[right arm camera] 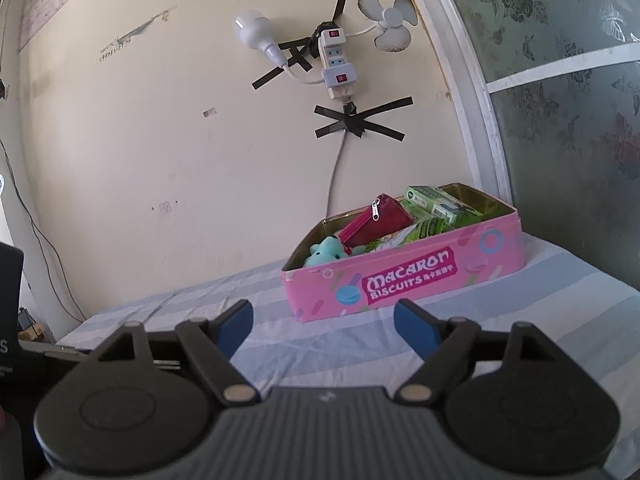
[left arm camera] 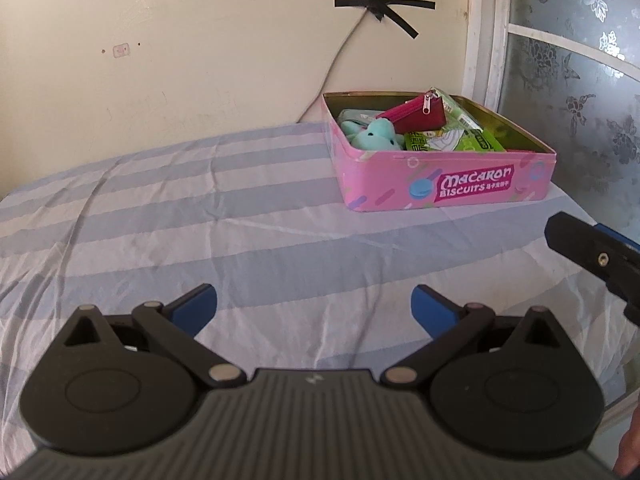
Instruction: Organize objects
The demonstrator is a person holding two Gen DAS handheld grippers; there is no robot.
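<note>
Inside the pink biscuit tin [left arm camera: 460, 184] lie a red pouch [left arm camera: 416, 114], teal plush [left arm camera: 376, 138] and green packets [left arm camera: 452, 136]; both the left gripper [left arm camera: 314, 308] and right gripper [right arm camera: 323, 326] hang near it, jaws spread and empty. Packing looks finished; next probably means finding the lid.

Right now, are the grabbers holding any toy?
No. The left gripper and right gripper are open and empty; the toys lie in the pink tin.

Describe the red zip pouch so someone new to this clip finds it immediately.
On the striped bedsheet stands an open pink biscuit tin. The pouch lies inside, propped atop the other contents, between a teal plush toy and green packets. It alone is dark red with a silver zipper pull.
</note>
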